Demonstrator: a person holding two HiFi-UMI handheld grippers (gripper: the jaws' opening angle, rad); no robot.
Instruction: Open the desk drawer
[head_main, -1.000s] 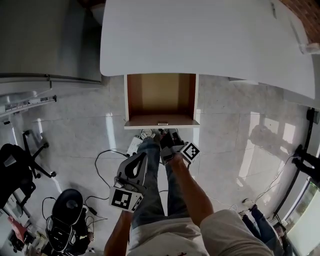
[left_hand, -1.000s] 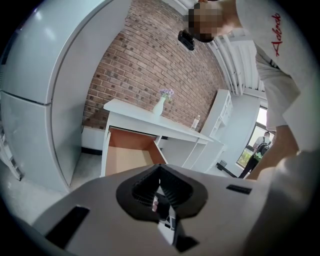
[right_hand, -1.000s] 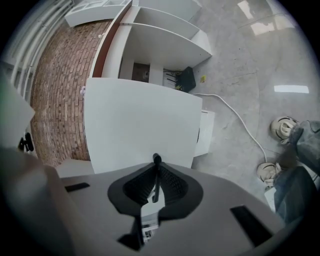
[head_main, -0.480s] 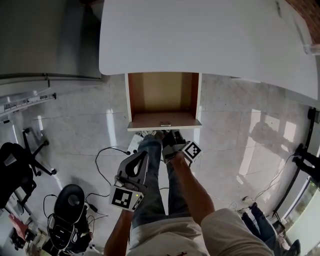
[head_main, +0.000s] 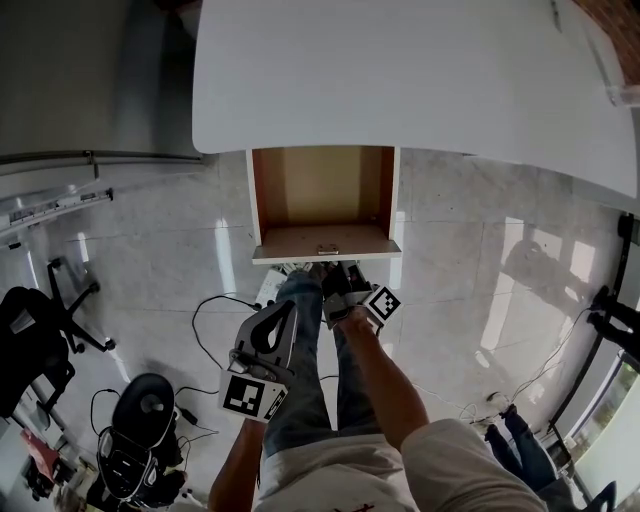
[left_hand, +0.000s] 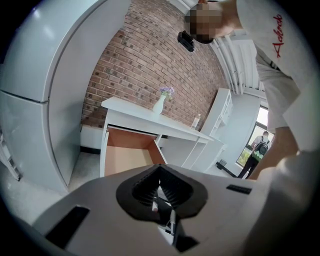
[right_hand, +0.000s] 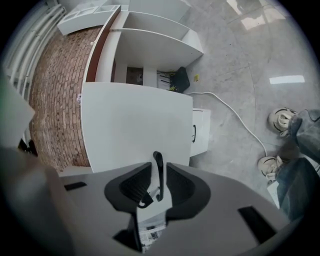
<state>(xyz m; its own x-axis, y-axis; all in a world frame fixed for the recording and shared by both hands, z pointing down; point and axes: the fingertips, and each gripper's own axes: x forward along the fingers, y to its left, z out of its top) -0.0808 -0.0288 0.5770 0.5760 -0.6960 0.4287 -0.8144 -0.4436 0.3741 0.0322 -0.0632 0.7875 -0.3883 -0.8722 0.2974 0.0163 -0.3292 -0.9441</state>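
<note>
Head view, nearest first: the left gripper (head_main: 282, 310) hangs low, jaws together and empty. Ahead, the right gripper (head_main: 332, 272) has just been opening its jaws, with the drawer handle (right_hand: 158, 170) loose between them. Beyond, the drawer (head_main: 322, 195) stands pulled well out from under the tabletop (head_main: 400, 70). The opening looks done, and only withdrawing remains.
</note>
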